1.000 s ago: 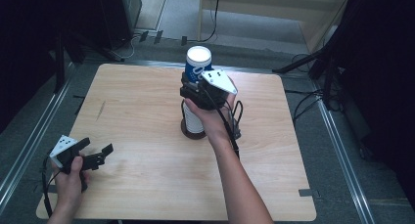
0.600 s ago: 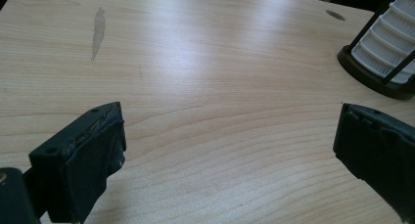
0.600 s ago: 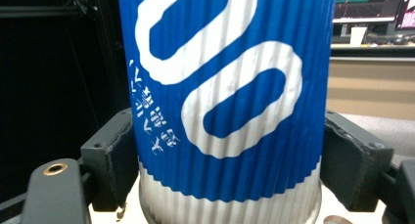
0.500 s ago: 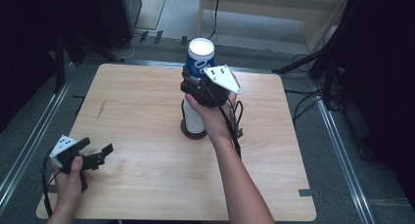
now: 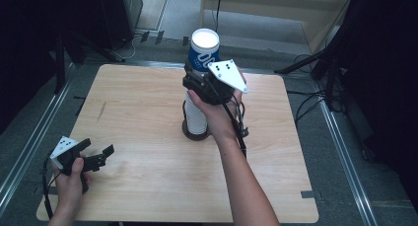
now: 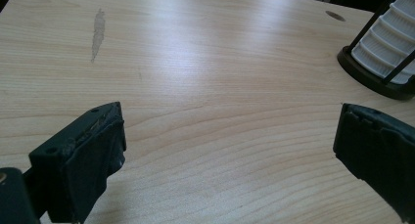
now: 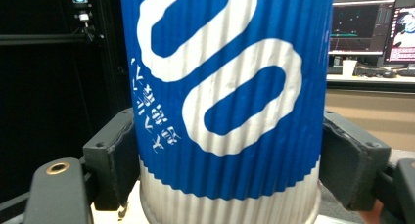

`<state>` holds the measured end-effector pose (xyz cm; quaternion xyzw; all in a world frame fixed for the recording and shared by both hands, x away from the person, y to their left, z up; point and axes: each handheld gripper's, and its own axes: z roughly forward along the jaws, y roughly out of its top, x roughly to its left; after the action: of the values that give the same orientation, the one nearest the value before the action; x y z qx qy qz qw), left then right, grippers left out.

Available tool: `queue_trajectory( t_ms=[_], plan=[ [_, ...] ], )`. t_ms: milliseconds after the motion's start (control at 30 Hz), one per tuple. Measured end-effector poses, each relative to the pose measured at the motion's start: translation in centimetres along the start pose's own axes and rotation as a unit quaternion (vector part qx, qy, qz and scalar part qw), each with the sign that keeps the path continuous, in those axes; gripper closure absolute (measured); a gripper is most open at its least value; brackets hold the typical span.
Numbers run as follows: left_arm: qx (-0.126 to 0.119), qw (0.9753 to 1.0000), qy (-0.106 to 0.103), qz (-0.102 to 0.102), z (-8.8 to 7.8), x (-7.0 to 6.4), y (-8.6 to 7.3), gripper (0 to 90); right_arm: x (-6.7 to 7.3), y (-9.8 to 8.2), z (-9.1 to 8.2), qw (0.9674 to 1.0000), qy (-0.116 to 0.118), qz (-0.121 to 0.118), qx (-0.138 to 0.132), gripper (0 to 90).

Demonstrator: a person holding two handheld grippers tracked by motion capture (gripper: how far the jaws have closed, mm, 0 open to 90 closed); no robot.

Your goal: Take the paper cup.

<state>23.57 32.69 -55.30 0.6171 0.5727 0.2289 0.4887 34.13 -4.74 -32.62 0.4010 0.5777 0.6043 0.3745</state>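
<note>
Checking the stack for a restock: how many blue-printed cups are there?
1. The blue-printed cup is gripped by the right claw above the stack of white ribbed cups in the holder; cups nested inside may be hidden.

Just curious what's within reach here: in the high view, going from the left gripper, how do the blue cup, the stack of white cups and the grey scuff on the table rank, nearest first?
From the left gripper, low at the left:
1. Grey scuff, just beyond it.
2. Stack of white cups, mid-table.
3. Blue cup, held above the stack in the right gripper.
</note>
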Motion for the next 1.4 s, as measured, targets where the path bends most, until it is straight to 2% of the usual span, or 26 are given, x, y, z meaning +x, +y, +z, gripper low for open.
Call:
queue_trajectory(
  t_ms=[233, 500, 733, 1033, 1400],
  plan=[
    [0.000, 1.0000, 0.000, 0.000, 0.0, 0.0, 0.0, 0.0, -0.3, 0.7, -0.6, 0.9999, -0.001, 0.006, -0.012, 19.3],
    [0.001, 1.0000, 0.000, 0.002, 0.0, 0.0, 0.0, 0.0, -1.5, 1.5, -1.6, 0.9997, -0.015, 0.010, -0.015, 19.3],
    [0.001, 1.0000, 0.000, 0.002, 0.0, 0.0, 0.0, 0.0, -2.9, 1.4, -2.6, 0.9995, -0.025, 0.012, -0.016, 19.3],
    [-0.001, 1.0000, 0.000, 0.001, 0.0, 0.0, 0.0, 0.0, -5.4, 0.0, -4.3, 0.9987, -0.047, 0.017, -0.008, 19.3],
    [-0.001, 1.0000, 0.001, 0.002, 0.0, 0.0, 0.0, 0.0, -7.7, -1.7, -5.9, 0.9981, -0.060, 0.015, 0.002, 19.3]
  ],
)
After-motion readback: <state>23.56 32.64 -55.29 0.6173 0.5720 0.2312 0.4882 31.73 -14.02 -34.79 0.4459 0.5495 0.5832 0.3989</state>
